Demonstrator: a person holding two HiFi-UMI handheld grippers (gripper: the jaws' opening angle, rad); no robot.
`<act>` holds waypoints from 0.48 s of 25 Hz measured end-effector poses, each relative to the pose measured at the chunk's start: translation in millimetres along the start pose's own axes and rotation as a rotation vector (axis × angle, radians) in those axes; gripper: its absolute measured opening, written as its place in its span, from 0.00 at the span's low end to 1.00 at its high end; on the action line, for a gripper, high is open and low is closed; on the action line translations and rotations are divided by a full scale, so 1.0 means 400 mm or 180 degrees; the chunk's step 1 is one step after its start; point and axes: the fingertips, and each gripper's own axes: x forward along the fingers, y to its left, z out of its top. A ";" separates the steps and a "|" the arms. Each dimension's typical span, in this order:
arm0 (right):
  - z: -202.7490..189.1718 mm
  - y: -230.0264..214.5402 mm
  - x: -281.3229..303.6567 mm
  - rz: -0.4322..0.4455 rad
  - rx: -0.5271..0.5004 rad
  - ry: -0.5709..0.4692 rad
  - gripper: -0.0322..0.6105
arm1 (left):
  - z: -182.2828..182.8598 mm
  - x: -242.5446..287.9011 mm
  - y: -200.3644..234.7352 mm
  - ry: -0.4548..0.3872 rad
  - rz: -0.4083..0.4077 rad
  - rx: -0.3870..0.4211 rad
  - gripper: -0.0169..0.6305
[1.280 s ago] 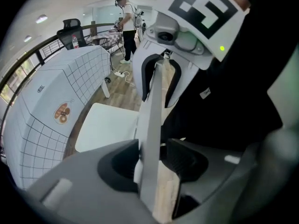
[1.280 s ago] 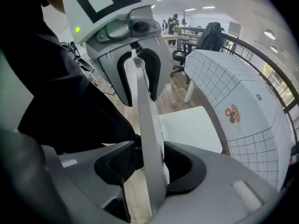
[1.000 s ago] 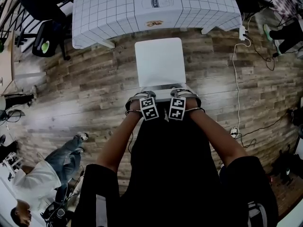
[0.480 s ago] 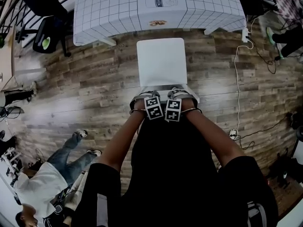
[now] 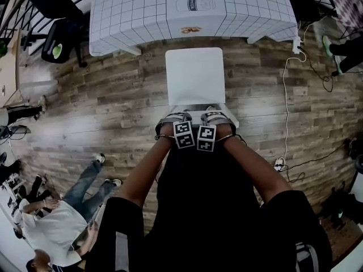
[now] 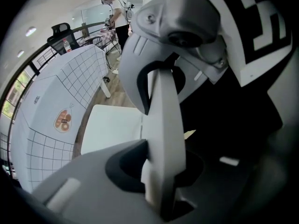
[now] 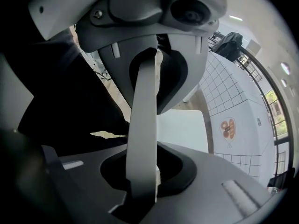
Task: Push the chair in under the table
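You have both tools down on the white chair [image 5: 194, 75], one on each side of the middle of its backrest [image 5: 195, 110]. Your left hand-held gripper [image 5: 174, 118] is pinching the backrest's top edge. In the left gripper view the white slab [image 6: 161, 125] runs straight through between the two jaws, which have just been closing onto it. Your right hand-held gripper [image 5: 215, 117] has the same grip just beside it. Its jaws have also just been closing, and the slab [image 7: 142, 139] fills the gap between them. Both tools point steeply down, with their marker cubes side by side and nearly touching.

The chair stands on the wooden floor [image 5: 102, 95], squarely facing the bench [image 5: 130, 10] with its gridded cloth. The seat is not under the bench. Its far edge lies near the hanging cloth, with a strip of floor showing between them (at least in the head view). A white cable [image 5: 286, 95] trails across the floor well to the right of the chair. A person in jeans [image 5: 85, 186] is on the floor at your lower left, well apart from it.
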 end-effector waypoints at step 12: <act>-0.042 -0.109 -0.021 0.0084 -0.0098 -0.0020 0.16 | 0.050 -0.018 0.105 0.0003 -0.0011 -0.0138 0.17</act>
